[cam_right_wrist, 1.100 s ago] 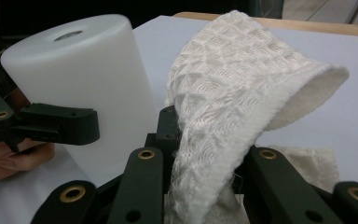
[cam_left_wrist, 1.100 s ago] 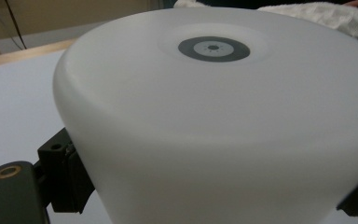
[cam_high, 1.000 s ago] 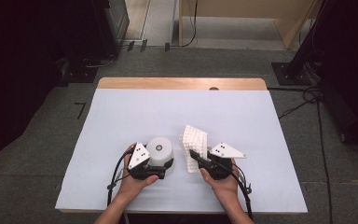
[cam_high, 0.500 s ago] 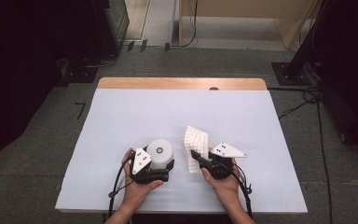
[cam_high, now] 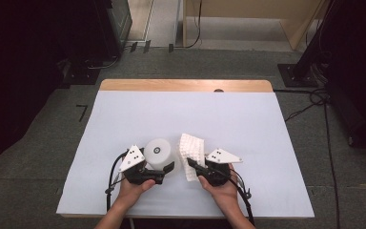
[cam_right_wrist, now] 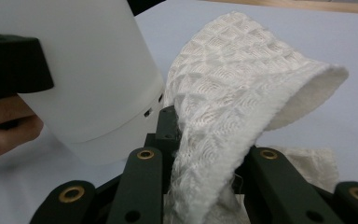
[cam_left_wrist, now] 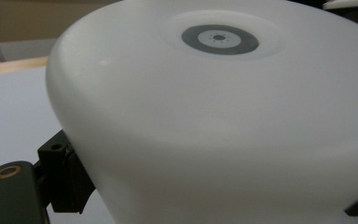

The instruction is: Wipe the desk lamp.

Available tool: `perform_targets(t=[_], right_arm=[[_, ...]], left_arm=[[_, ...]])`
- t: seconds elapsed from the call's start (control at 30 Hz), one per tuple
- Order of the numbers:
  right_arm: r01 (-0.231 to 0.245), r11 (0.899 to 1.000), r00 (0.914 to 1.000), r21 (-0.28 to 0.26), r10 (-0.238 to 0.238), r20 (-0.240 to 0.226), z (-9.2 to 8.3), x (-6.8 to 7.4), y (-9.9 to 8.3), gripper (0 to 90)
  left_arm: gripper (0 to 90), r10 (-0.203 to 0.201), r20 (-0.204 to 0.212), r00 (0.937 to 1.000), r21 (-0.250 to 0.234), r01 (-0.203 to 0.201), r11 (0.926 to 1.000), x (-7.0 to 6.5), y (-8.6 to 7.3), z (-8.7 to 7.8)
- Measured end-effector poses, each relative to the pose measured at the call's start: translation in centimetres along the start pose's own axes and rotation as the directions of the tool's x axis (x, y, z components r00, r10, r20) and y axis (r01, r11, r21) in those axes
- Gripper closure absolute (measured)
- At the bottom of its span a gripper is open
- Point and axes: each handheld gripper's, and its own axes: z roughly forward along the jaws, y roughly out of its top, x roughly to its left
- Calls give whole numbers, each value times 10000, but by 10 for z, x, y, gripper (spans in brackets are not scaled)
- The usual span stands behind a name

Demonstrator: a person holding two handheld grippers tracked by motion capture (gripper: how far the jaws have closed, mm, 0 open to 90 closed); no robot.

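Note:
A white round container is bottom up and tilted, its grey ringed base facing upward. My left gripper is shut on its sides; in the left gripper view the container bulges over both black jaws. A white waffle-weave cloth stands up just right of the container. My right gripper is shut on the cloth's lower part. In the right gripper view the cloth rises from between the jaws and folds over to the right, and the container is close on the left.
The table is covered by a pale sheet, with a wooden strip along its far edge. Dark equipment stands on the floor at the far left and right. Cables lie on the floor to the right.
The left hand has shifted slightly left and up with the container still in its jaws. The right hand and the cloth have kept still.

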Motion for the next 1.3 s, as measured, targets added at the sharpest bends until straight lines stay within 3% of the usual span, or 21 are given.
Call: perform_targets(t=[0.17,0.37,0.47,0.6,0.7,0.77,0.9,1.07,1.13,1.2,1.3], right_arm=[[226,9997,9995,-125,-229,-225,-1,10,5,737],[163,9951,9983,-973,-216,-540,-19,8,18,737],[393,9921,9974,-1188,-461,-552,-24,14,24,737],[536,9933,9971,-1024,-588,-480,-21,16,22,735],[537,9984,9974,-174,-545,-467,-6,10,11,735],[368,9992,9982,157,-361,-475,1,8,5,735],[418,9991,9985,-45,-420,-347,-1,10,10,736],[505,9941,9980,-960,-537,-318,-21,10,25,736],[540,9911,9978,-1216,-582,-314,-27,11,29,737],[611,9918,9974,-1125,-649,-300,-26,11,28,737],[517,9972,9982,-548,-534,-287,-14,7,18,737]], left_arm=[[83,191,150,9997,363,-196,9991,-1,-3,4],[83,453,38,9990,967,-454,9943,-6,-7,13],[83,506,8,9987,1191,-503,9916,-8,-8,17],[83,456,-48,9989,871,-450,9952,-8,-4,13],[83,291,-41,9996,630,-288,9976,-5,-1,9],[83,386,-126,9992,770,-375,9963,-5,-2,9],[83,444,-263,9987,1160,-411,9924,-9,-9,17],[83,882,-381,9954,1631,-809,9833,-20,-14,26],[83,879,-313,9956,1592,-818,9839,-20,-14,27],[83,828,-366,9959,1480,-765,9860,-19,-13,26],[83,537,-256,9982,1102,-505,9926,-13,-8,21]])
